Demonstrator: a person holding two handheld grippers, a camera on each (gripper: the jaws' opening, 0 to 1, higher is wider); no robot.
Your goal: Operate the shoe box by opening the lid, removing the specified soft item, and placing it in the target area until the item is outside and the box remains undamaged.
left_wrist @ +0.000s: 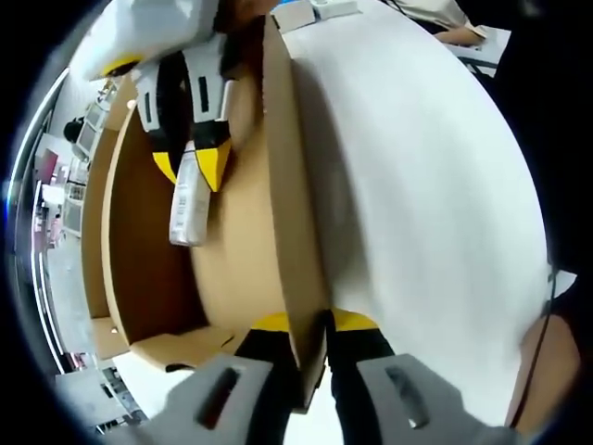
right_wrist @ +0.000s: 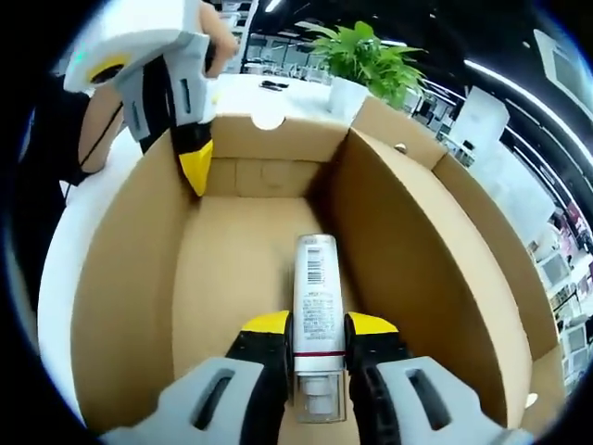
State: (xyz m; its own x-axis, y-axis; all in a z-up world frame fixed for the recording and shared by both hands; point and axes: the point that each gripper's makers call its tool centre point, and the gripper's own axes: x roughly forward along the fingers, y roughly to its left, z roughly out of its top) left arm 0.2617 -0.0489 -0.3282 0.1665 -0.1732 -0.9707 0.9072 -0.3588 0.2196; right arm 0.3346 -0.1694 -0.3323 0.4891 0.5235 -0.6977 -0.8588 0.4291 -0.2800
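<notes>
The brown cardboard shoe box (right_wrist: 398, 250) stands open on a white table, its lid (right_wrist: 486, 246) folded out to the side. In the right gripper view my right gripper (right_wrist: 318, 324) is shut on a white tube (right_wrist: 316, 297) with a barcode label, held inside the box above its floor. The left gripper view shows that same tube (left_wrist: 189, 206) hanging from the right gripper (left_wrist: 192, 169). My left gripper (left_wrist: 313, 323) is shut on the top edge of the box's side wall (left_wrist: 289, 185). From the right gripper view, the left gripper (right_wrist: 195, 165) clamps that wall at the far left.
The white table (left_wrist: 426, 204) spreads out beside the box. A potted green plant (right_wrist: 366, 54) stands just beyond the box's far wall. A person's arm (right_wrist: 100, 120) is behind the left gripper. Papers (left_wrist: 463, 28) lie at the table's far edge.
</notes>
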